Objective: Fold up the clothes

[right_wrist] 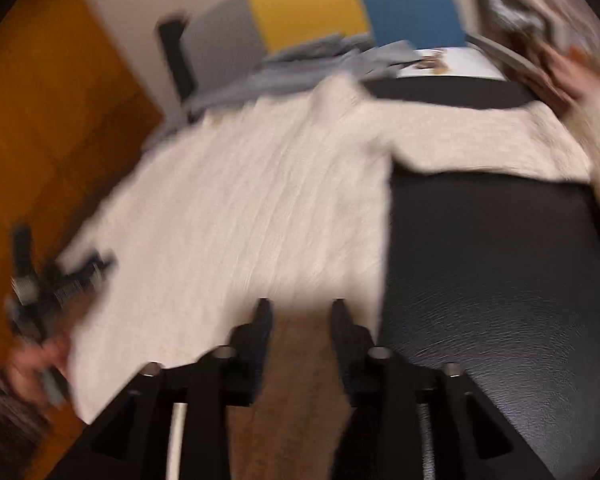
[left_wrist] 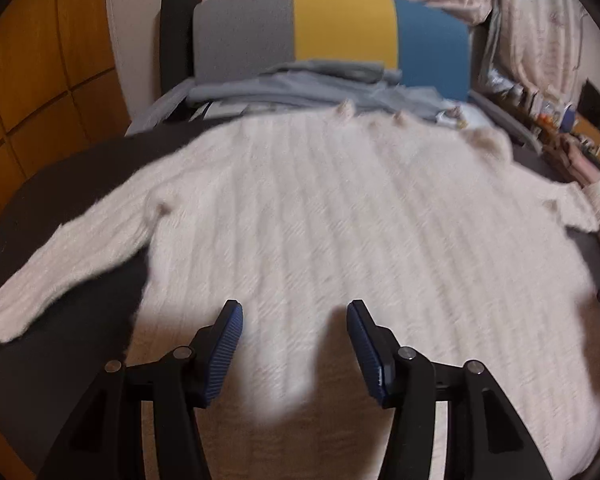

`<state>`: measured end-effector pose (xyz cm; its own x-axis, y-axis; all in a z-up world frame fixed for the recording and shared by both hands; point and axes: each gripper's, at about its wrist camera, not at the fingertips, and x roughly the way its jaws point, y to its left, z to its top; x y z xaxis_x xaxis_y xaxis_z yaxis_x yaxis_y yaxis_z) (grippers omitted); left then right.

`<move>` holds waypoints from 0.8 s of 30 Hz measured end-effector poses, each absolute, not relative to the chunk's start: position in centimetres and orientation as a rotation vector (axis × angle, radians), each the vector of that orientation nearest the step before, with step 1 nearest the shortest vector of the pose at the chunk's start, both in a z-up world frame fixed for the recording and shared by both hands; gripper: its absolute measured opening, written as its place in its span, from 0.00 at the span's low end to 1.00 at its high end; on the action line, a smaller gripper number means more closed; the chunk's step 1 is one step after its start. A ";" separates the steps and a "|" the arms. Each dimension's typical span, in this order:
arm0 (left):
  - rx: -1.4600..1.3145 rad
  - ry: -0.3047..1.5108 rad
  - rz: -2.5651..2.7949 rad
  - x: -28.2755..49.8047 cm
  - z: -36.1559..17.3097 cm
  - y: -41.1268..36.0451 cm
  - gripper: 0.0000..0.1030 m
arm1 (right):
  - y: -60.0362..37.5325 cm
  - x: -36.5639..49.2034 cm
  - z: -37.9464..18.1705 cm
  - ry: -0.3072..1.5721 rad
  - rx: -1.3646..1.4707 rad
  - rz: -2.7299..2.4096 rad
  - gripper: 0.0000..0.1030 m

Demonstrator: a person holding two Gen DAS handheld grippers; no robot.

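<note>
Dark table (left_wrist: 80, 168), sweater (left_wrist: 340, 220) beyond parted fingers (left_wrist: 230, 344)

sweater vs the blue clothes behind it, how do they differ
The sweater is cream and ribbed; the blue clothes are smooth grey-blue cloth. The sweater lies spread flat with sleeves out; the blue clothes sit piled in layers. The sweater is nearer the grippers; the blue clothes lie beyond it by the headboard. Both rest on the same dark surface.

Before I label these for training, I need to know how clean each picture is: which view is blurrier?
Right wrist view: heavy motion smear over the cream sweater and left gripper. Left wrist view: sharper, its blue pads crisp, sweater ribs soft, fisheye bending the edges. Both dim and warm-lit.
</note>
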<state>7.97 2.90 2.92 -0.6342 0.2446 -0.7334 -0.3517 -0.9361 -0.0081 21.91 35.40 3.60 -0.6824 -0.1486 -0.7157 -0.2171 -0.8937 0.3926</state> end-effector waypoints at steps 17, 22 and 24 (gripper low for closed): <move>-1.122 0.287 2.494 6.9 0.7 6.5 0.64 | 60.6 19.8 0.5 1.480 -0.681 2.042 0.57; -1.122 0.325 2.480 7.0 0.5 7.1 0.71 | 61.4 18.4 -0.1 1.534 -0.643 2.002 0.13; -1.126 0.333 2.464 6.9 0.4 7.2 0.75 | 61.3 18.1 0.5 1.527 -0.626 2.023 0.12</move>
